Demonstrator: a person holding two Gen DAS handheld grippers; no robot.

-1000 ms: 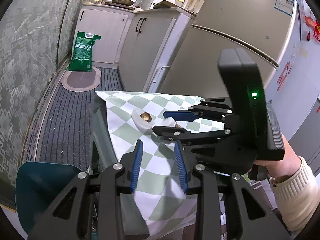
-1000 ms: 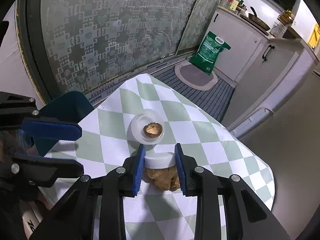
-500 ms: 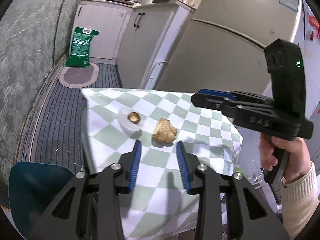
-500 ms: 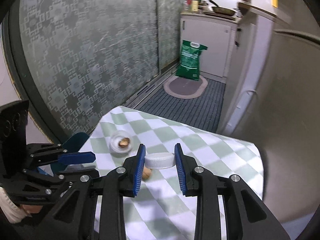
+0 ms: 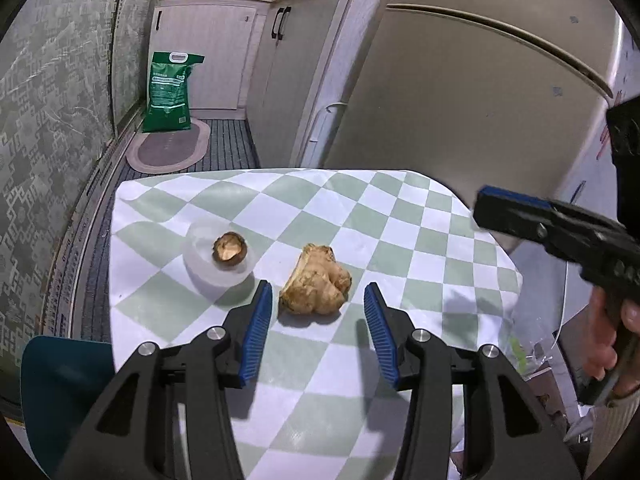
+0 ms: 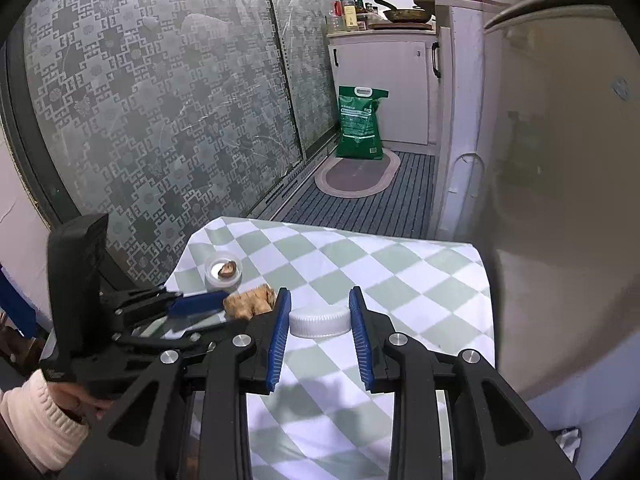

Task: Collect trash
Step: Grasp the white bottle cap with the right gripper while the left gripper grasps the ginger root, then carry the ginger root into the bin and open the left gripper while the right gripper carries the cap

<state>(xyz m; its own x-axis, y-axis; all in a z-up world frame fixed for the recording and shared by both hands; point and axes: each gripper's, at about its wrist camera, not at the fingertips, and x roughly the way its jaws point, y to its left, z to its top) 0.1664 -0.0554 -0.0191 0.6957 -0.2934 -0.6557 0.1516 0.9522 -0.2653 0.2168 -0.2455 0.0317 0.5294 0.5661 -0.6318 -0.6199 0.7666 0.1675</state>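
Ginger (image 5: 316, 284) lies on the checked cloth (image 5: 400, 240) of the desk, just ahead of the left gripper (image 5: 316, 312) and in line with the gap between its jaws, which are opening; the pads touch nothing. Left of those jaws sits a clear lid (image 5: 218, 258) with a brown shell (image 5: 229, 246) in it. Off to their right, the right gripper (image 6: 318, 322) is held above the cloth, its jaws clenched on a white cap (image 6: 319, 321) pinched between the blue pads (image 6: 280, 332). Seen from there, the ginger sits just left of the jaws and the lid farther left.
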